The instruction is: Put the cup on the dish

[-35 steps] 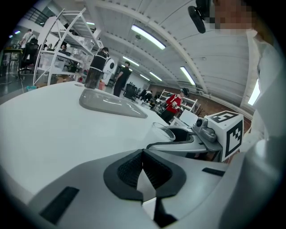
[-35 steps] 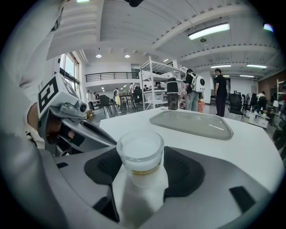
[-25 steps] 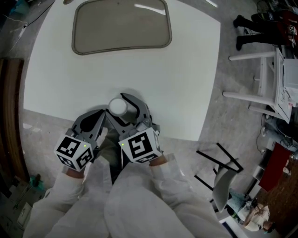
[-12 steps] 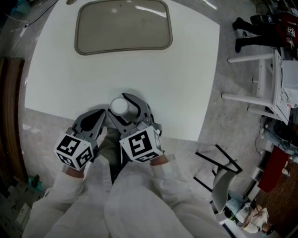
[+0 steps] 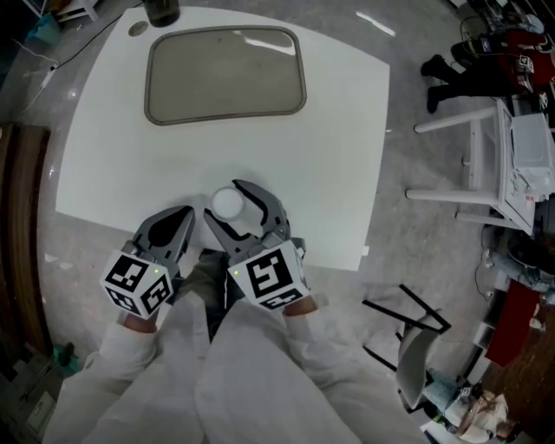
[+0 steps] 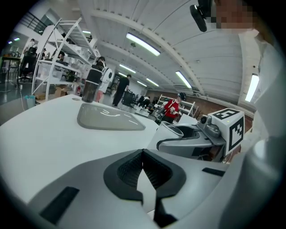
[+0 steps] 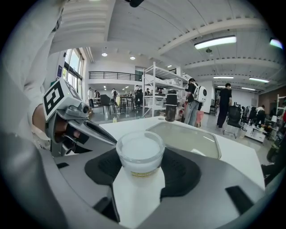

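A small translucent white cup (image 5: 227, 202) sits between the jaws of my right gripper (image 5: 234, 196), which is shut on it just above the white table's near edge. In the right gripper view the cup (image 7: 140, 154) stands upright, clasped by both dark pads. The dish, a shallow grey rectangular tray (image 5: 225, 74), lies at the table's far side, well beyond the cup; this dish (image 7: 187, 136) has nothing in it. To the left of the cup, my left gripper (image 5: 185, 214) is shut, its jaws (image 6: 143, 154) meeting on nothing.
A dark bottle (image 5: 161, 10) stands just behind the dish's far edge. The white table (image 5: 338, 147) ends close under both grippers. To the right on the floor are a white frame (image 5: 486, 147) and a black folding chair (image 5: 408, 334). People stand far off.
The cup stays held in my right gripper by the near edge. The head view has shifted, so the table and dish show lower and further left. The left gripper has barely moved.
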